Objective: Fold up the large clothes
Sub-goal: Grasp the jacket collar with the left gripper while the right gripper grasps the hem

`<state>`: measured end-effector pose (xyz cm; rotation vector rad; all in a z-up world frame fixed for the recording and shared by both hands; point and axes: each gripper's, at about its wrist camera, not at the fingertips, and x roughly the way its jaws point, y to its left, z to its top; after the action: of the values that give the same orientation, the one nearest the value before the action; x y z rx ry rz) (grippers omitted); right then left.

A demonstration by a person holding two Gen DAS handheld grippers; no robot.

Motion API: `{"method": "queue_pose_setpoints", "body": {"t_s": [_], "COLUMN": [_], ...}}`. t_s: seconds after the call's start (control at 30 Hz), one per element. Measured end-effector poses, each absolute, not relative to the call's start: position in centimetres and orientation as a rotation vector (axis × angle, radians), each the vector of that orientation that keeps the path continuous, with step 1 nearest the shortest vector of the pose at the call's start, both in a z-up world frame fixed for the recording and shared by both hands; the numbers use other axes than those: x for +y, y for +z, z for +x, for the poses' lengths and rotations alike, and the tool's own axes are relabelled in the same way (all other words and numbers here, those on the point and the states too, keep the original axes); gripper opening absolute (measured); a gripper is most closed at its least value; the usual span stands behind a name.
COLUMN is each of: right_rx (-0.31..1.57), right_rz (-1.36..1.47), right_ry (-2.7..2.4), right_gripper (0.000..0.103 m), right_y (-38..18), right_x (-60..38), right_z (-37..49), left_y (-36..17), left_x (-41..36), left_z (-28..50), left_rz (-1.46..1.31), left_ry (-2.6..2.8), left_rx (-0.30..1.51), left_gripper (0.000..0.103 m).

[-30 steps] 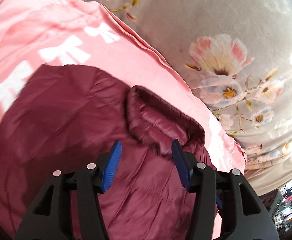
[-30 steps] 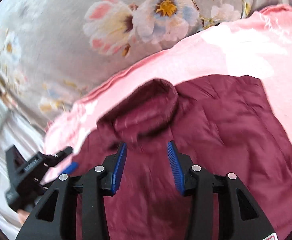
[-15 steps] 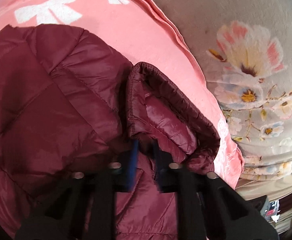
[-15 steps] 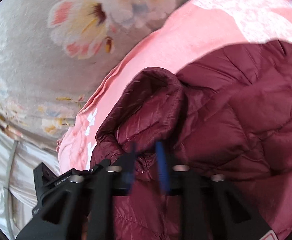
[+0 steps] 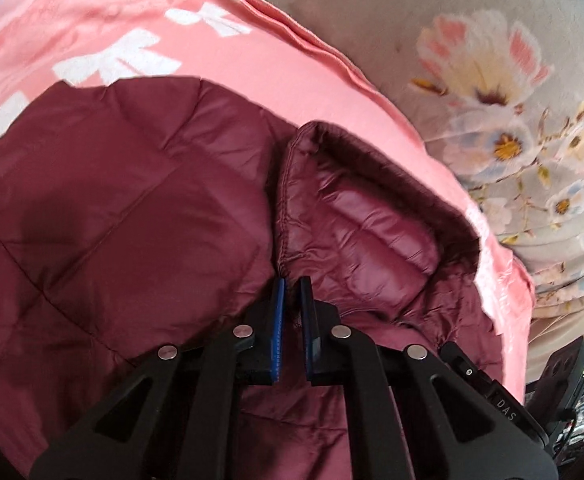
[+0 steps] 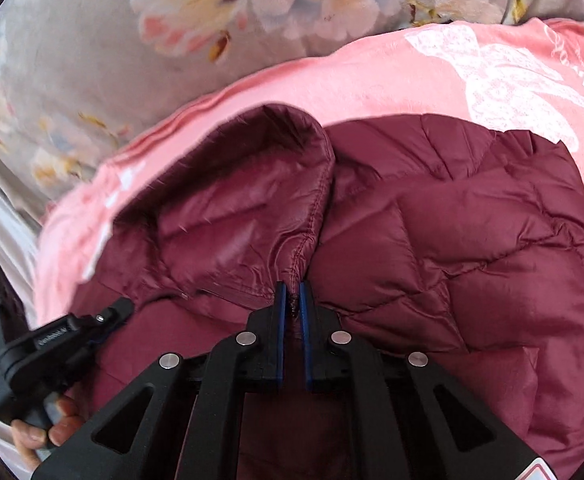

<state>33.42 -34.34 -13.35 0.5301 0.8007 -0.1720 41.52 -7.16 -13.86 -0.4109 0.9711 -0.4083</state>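
Note:
A maroon quilted puffer jacket (image 5: 132, 220) (image 6: 472, 260) lies spread on a pink blanket. Its stand-up collar (image 5: 372, 216) (image 6: 232, 208) is open and faces both cameras. My left gripper (image 5: 291, 284) is closing, and its blue pads pinch a thin fold of jacket fabric at the left end of the collar base. My right gripper (image 6: 291, 286) is closing too, with the collar seam squeezed between its pads at the opposite end. Both grippers point down at the jacket from close above.
The pink blanket (image 5: 252, 60) (image 6: 372, 76) with white prints lies under the jacket, on a grey floral bedsheet (image 5: 492, 60) (image 6: 92, 60). A hand (image 6: 36, 436) grips the other gripper's black handle at the lower left of the right wrist view. Room clutter shows past the bed edge (image 5: 572, 380).
Both grippers came down onto the jacket and their jaws went from wide apart to nearly together, pinching fabric at either end of the collar.

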Motion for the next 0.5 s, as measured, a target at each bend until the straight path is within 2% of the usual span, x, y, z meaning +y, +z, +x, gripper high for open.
{"method": "queue_pose_setpoints", "body": {"t_s": [0.2, 0.5], "right_rx": [0.816, 0.819], "right_rz": [0.344, 0.298], "right_ry": [-0.254, -0.266], "right_gripper": [0.005, 0.008], "right_y": [-13.8, -13.6], "right_x": [-32.2, -31.7], "right_z": [33.9, 33.8], "left_y": [-14.2, -14.4], "left_x": [-9.2, -9.8], "left_z": [40.6, 40.6], "left_rz": [-0.252, -0.206], "left_ry": [-0.371, -0.354], "left_rx": [0.900, 0.872], "left_gripper": [0.007, 0.009]}}
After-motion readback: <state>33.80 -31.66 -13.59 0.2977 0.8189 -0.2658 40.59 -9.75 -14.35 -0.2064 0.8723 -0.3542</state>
